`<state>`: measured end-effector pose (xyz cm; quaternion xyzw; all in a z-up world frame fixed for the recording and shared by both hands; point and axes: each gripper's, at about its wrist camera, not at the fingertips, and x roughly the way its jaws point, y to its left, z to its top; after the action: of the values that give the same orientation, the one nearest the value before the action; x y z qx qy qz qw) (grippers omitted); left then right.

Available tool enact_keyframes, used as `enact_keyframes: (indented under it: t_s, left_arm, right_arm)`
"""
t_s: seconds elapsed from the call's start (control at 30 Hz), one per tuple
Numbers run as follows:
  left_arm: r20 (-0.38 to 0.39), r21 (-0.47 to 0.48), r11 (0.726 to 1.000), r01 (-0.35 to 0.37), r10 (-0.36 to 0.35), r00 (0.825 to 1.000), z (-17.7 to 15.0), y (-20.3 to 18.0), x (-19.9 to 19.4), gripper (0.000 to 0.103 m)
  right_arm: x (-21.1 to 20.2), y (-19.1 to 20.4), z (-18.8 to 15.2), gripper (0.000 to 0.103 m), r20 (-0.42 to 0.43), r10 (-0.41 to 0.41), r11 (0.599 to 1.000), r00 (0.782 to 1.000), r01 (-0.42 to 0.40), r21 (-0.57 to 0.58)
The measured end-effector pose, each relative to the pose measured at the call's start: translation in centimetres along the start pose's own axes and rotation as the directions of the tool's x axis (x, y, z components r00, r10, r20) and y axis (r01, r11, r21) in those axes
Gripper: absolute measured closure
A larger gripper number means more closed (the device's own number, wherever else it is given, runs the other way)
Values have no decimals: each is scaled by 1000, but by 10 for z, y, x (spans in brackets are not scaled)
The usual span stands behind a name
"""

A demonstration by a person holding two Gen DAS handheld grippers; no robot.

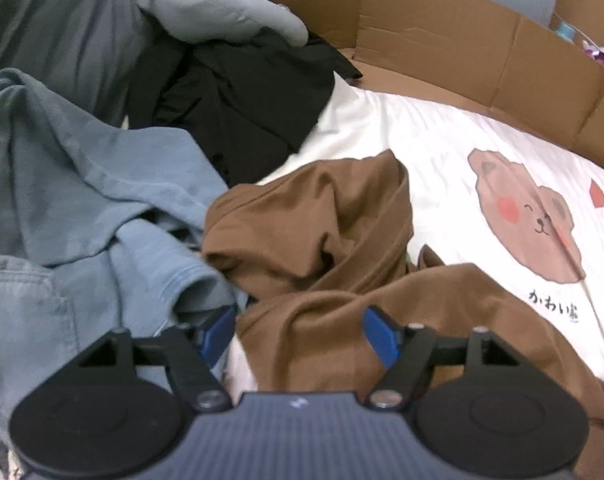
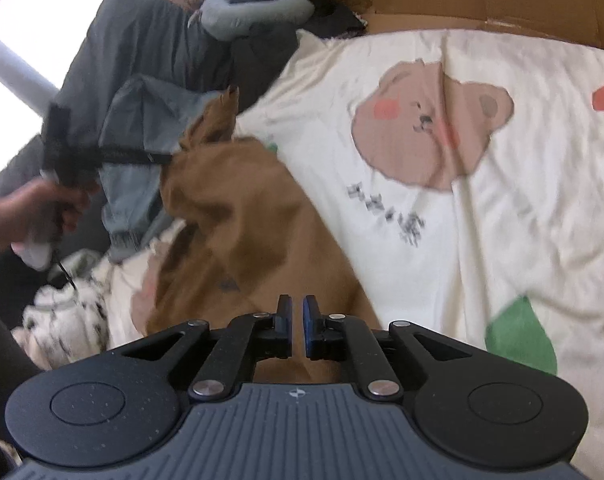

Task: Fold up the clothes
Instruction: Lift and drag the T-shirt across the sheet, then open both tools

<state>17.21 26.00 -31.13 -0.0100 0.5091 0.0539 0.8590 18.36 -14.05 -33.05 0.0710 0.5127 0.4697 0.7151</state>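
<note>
Your brown garment (image 1: 314,236) lies crumpled on the cream bear-print bedsheet (image 1: 454,152), its near part spreading under both tools. Your left gripper (image 1: 299,334) is spread wide above the brown cloth, blue pads clear of it, nothing pinched. Your right gripper (image 2: 297,320) has its jaws only slightly parted over the same garment, with no cloth between them. Just to the left a light blue shirt (image 1: 81,184) touches the brown one, a black garment (image 1: 237,92) behind it. Cardboard walls (image 1: 462,40) edge the bed.
</note>
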Motion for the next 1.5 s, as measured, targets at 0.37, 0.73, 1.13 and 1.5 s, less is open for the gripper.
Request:
enact_keyframes:
  t_s: [0.37,0.73,1.13,1.5]
  left_arm:
    - [8,-22,1000,6,-6,1000,-6,5,21,30]
    - [63,-68,995,74,-70,996,-2,9,11,34]
    - [74,-80,991,111,-105,992,-8,22,19,39]
    - [77,-103,987,126,-118,990,-16,24,17,91]
  right_arm:
    - [4,-1,45,69,-55,31,999,998,-32,-26]
    - [80,-33,69,69,-71,-11,985,997,23,174]
    - [126,-43,59,52,-193,3,980,981,36,195]
    - [106,-41,53,98,-128,48,984,991,-25,176]
